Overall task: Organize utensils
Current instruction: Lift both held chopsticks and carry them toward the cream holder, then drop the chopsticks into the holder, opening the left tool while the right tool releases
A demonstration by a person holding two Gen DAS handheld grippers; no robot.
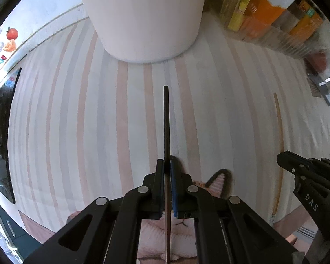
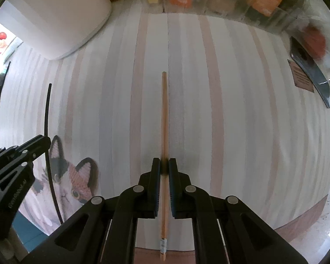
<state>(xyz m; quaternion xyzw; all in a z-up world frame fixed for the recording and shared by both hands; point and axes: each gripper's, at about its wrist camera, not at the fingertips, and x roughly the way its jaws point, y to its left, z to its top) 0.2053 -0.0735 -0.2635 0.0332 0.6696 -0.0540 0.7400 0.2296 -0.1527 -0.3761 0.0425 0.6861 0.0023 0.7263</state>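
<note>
My left gripper (image 1: 167, 165) is shut on a black chopstick (image 1: 166, 121) that points forward toward a tall white holder (image 1: 140, 15) standing just ahead. My right gripper (image 2: 164, 165) is shut on a light wooden chopstick (image 2: 164, 118) that points forward over the striped cloth. The right gripper (image 1: 281, 157) and the wooden chopstick (image 1: 279, 127) also show at the right of the left wrist view. The left gripper (image 2: 47, 140) and the black chopstick (image 2: 48, 110) show at the left of the right wrist view, with the white holder (image 2: 61, 15) at the upper left.
A striped tablecloth (image 2: 231, 110) with a cat picture (image 2: 72, 184) covers the table. Clear bins with orange and yellow packets (image 1: 264, 11) line the back edge. A dark flat object (image 2: 310, 70) lies at the right edge.
</note>
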